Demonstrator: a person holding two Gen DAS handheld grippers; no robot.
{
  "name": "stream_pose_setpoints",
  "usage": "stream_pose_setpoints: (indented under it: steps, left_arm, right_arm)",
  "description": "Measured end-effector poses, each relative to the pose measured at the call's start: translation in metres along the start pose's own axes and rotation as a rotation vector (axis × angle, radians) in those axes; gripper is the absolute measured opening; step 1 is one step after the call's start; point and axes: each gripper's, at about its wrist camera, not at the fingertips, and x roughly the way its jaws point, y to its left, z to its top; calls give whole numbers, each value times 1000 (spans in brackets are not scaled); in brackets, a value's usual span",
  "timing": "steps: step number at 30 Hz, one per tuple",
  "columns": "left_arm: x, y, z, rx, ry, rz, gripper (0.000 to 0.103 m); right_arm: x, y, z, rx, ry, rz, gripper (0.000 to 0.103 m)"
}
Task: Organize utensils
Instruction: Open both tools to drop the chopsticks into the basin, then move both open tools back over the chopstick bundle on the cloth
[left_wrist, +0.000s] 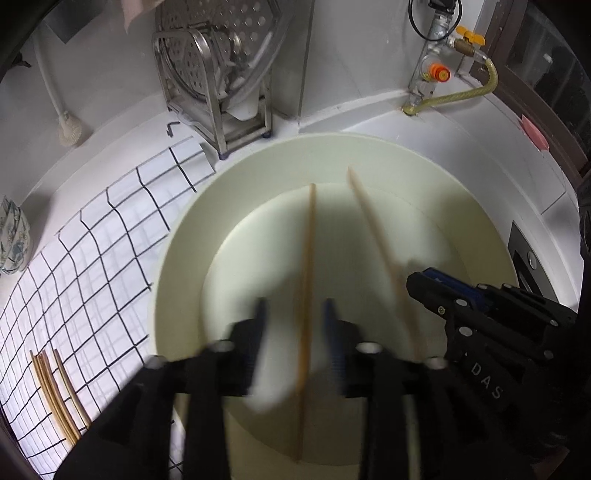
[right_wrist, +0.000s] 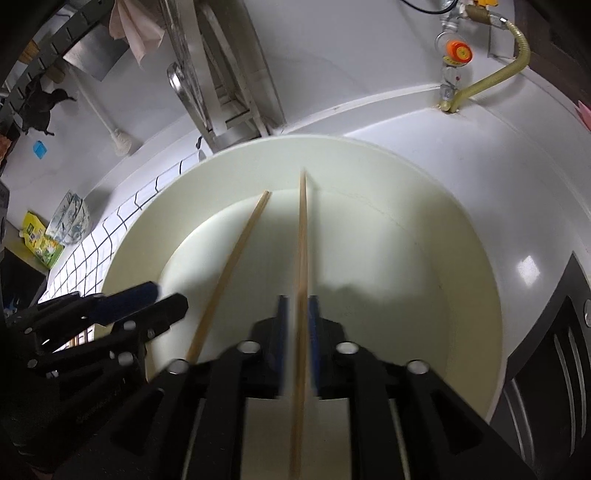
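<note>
A wide cream tub (left_wrist: 332, 142) stands on the white counter and fills both views (right_wrist: 369, 147). My left gripper (left_wrist: 294, 314) hangs over its near side, open, with a wooden chopstick (left_wrist: 308, 258) standing loose in the gap between the blue pads. My right gripper (right_wrist: 298, 306) is open by a narrow gap; a second chopstick (right_wrist: 303, 240) runs between its pads, tip at the tub's far wall. Each view shows the other gripper at its side: the right one (left_wrist: 419, 280), the left one (right_wrist: 166, 295), each beside its chopstick (left_wrist: 373, 221) (right_wrist: 240, 251).
Several more chopsticks (left_wrist: 55, 391) lie on a checked cloth (left_wrist: 92, 258) left of the tub. A metal dish rack (left_wrist: 218, 74) stands behind it, a gas valve with a yellow hose (left_wrist: 439, 74) at the back right, a patterned bowl (left_wrist: 13, 236) far left, a black stove (right_wrist: 554, 350) at right.
</note>
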Motion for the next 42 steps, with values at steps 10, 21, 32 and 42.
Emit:
stream_pose_setpoints:
  steps: [10, 21, 32, 42]
  left_arm:
    - [-28, 18, 1, -40, -49, 18, 41]
    - [-77, 75, -24, -126, -107, 82, 51]
    - [-126, 146, -71, -232, -154, 144, 57]
    - [-158, 215, -122, -340, -176, 240, 71]
  right_arm:
    - [-18, 14, 3, -31, -31, -15, 25]
    - [-43, 68, 3, -90, -61, -2, 34]
    - [-56, 154, -11, -199, -69, 51, 41]
    - [-47, 228, -38, -295, -36, 124, 44]
